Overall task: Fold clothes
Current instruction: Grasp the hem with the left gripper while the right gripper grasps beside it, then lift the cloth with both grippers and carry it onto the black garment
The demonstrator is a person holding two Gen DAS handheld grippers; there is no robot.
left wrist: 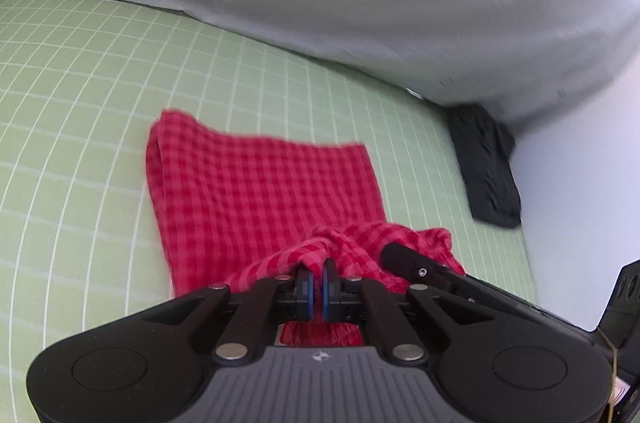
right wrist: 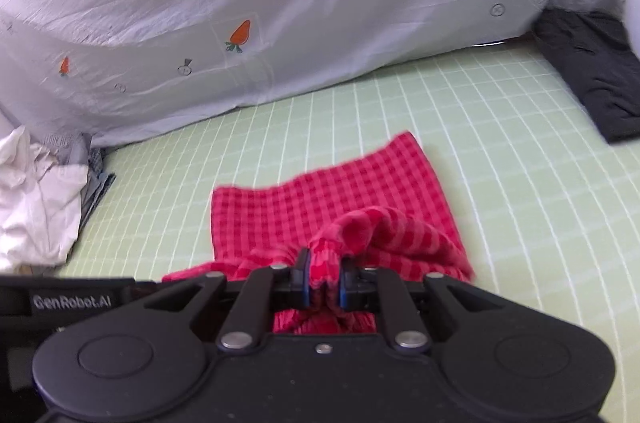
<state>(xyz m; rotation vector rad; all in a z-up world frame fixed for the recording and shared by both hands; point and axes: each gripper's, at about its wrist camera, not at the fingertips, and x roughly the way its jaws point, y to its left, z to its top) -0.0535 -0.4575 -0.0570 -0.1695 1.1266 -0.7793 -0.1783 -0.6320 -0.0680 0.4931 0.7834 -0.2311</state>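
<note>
Nearest the lens, the left gripper [left wrist: 319, 281] has its jaws clamped on a bunched near edge of the red-and-pink checked cloth garment [left wrist: 264, 191], and the right gripper [right wrist: 324, 281] has its jaws pinched on a thicker gather of the same edge just beside it. The pale green bed sheet with a white grid [left wrist: 80, 95] carries the garment, whose far part lies flat at the middle of the bed while the gripped edge is lifted. A white duvet printed with orange carrots [right wrist: 280, 3] is heaped along the far side, a folded black garment [right wrist: 592, 71] lies by its right end, and crumpled white clothing [right wrist: 36, 191] sits at the left.
</note>
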